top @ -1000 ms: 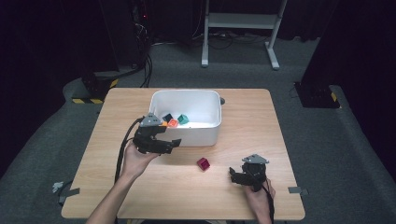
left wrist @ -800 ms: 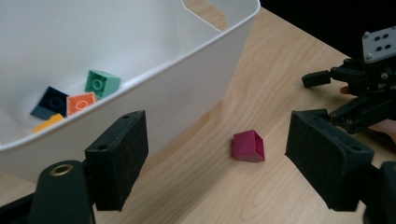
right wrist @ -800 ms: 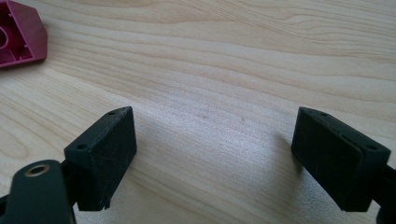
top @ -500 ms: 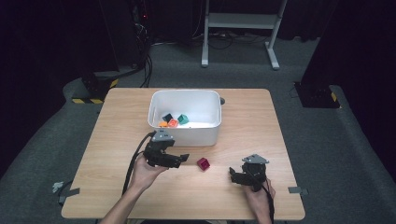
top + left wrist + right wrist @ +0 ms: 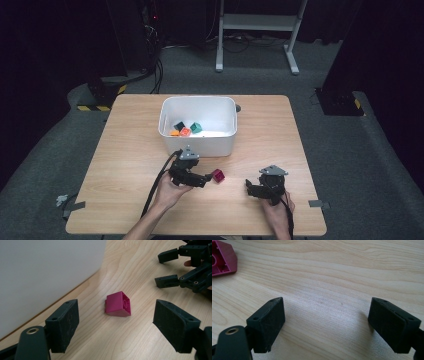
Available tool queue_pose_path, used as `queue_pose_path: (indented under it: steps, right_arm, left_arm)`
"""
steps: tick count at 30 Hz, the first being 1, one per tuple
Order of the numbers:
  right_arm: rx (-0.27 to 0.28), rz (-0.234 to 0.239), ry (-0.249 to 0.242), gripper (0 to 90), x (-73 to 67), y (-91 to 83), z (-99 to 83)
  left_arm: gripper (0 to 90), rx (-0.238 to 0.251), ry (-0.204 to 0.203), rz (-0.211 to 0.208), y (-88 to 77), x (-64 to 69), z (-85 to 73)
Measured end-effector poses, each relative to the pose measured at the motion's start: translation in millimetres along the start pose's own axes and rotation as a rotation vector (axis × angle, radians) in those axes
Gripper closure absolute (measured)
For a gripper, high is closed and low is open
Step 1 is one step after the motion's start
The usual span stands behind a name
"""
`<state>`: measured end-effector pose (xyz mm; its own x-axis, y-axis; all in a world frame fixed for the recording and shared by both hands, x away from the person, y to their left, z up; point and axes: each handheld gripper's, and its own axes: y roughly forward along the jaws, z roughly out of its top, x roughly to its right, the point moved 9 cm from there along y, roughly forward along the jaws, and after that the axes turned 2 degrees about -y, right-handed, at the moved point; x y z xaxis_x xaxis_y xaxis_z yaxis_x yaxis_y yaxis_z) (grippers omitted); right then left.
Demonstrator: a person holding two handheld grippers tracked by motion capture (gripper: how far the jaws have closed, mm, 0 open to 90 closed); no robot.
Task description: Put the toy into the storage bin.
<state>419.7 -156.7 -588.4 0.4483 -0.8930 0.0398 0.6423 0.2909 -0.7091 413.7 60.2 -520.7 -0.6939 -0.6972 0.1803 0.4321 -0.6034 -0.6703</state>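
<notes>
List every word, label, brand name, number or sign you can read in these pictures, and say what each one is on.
There is no readable text.
The magenta block, the white bin, the table, the left gripper and the right gripper carry no lettering or numbers.
The yellow and black hazard stripes on the floor are a warning pattern without words.

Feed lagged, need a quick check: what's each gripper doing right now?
Left gripper: open, empty, jaws either side of the pink block on the table.
Right gripper: open, empty, over bare wood.
</notes>
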Motion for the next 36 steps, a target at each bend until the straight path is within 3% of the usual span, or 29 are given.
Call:
queue_pose_path:
  steps: [11, 16, 21, 36]
  right_arm:
    - [0.0, 0.0, 0.0, 13.7, 0.0, 0.0, 0.0]
    - [0.0, 0.0, 0.0, 13.7, 0.0, 0.0, 0.0]
    - [0.0, 0.0, 0.0, 13.7, 0.0, 0.0, 0.0]
    - [0.0, 0.0, 0.0, 13.7, 0.0, 0.0, 0.0]
  left_arm:
    - [25.1, -0.028, -0.02, -0.022, 36.6, 6.2, -6.1]
    - [29.3, -0.023, -0.025, -0.006, 47.3, 4.7, -5.9]
    - [32.3, -0.025, -0.043, -0.003, 56.5, 2.5, -7.7]
    - [38.3, -0.041, -0.029, 0.028, 70.0, 0.3, -13.9]
